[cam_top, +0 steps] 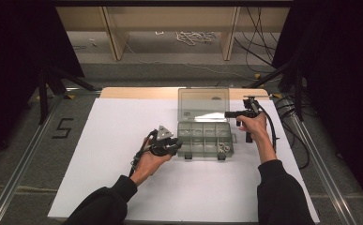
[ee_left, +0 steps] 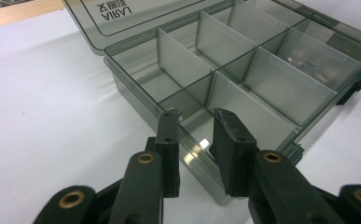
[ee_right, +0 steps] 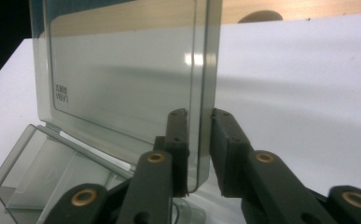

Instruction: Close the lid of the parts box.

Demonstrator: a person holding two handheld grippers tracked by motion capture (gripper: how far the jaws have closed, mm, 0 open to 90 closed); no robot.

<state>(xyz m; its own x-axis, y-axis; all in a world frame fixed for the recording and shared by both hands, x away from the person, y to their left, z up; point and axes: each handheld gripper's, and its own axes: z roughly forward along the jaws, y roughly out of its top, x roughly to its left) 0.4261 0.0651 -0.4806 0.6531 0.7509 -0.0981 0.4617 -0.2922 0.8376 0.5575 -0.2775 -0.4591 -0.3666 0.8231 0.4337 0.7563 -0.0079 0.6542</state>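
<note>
Compartments, eight in two rows of four, divide the one clear grey organizer box (cam_top: 203, 139) on the white table sheet (cam_top: 123, 126); small metal parts (cam_top: 224, 148) lie in its near-right cell. Its lid (cam_top: 203, 104), lettered "LARIA", stands upright. The left gripper (cam_top: 170, 146) straddles the box's left wall, jaws parted. The right gripper (cam_top: 229, 114) brackets the lid's edge, not quite closed.
</note>
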